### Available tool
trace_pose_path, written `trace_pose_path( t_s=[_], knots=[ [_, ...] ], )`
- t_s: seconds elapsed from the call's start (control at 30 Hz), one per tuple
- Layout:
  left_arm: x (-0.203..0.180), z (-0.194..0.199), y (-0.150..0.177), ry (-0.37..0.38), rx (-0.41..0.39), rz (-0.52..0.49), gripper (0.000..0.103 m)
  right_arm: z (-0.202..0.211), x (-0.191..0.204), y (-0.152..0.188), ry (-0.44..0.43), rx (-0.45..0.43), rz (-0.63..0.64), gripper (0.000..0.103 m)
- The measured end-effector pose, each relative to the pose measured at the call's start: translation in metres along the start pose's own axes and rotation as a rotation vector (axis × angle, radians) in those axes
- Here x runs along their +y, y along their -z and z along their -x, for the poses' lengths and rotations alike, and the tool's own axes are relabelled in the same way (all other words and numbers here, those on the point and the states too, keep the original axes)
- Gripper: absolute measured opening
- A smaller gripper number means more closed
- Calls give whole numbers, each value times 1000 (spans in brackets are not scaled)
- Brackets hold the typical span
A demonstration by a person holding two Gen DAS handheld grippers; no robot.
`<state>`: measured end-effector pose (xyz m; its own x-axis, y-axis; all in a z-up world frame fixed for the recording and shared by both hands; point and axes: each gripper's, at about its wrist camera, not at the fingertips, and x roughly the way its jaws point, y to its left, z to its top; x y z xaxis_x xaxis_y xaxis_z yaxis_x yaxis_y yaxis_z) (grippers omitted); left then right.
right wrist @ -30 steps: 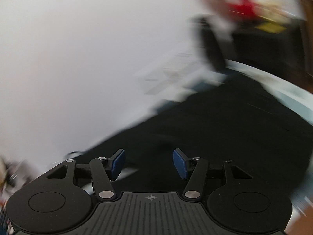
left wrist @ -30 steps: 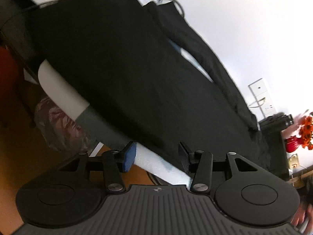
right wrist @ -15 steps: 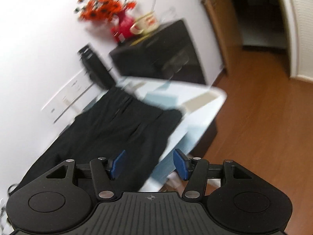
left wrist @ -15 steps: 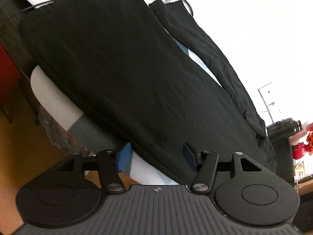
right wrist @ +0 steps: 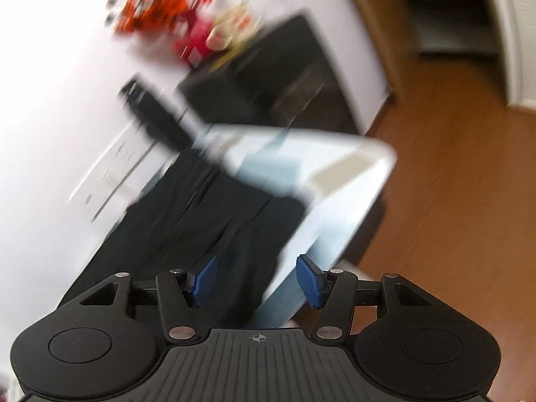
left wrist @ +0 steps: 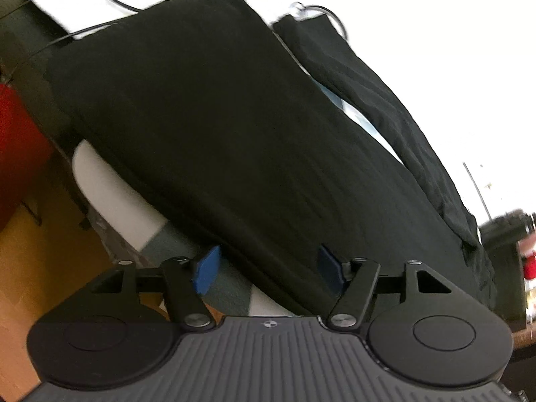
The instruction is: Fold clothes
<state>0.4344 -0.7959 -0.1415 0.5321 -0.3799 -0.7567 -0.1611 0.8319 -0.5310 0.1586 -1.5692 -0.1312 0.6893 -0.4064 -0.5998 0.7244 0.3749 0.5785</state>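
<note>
Here, the black garment (left wrist: 241,127) is spread flat across the white worktop (left wrist: 110,184). The left hand-held gripper (left wrist: 268,268) is held wide open at its near hem; the right hand-held gripper (right wrist: 256,283) is likewise parted, empty, above the garment's far end.

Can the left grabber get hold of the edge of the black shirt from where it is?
Probably yes. The left grabber is open, and the near edge of the black shirt lies right between its blue fingertips, with nothing in the way.
</note>
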Motion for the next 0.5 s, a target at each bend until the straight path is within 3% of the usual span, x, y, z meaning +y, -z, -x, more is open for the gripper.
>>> trace_pose_path(
  t_s=[0.17, 0.37, 0.5],
  knots=[
    [18, -6, -9, 83, 31, 156, 72, -32, 5, 25, -61, 52, -105, 51],
    [14, -12, -8, 108, 75, 99, 74, -43, 17, 40, -86, 108, -117, 51],
    [7, -16, -3, 131, 46, 86, 74, -43, 19, 41, -89, 104, -88, 51]
  ],
)
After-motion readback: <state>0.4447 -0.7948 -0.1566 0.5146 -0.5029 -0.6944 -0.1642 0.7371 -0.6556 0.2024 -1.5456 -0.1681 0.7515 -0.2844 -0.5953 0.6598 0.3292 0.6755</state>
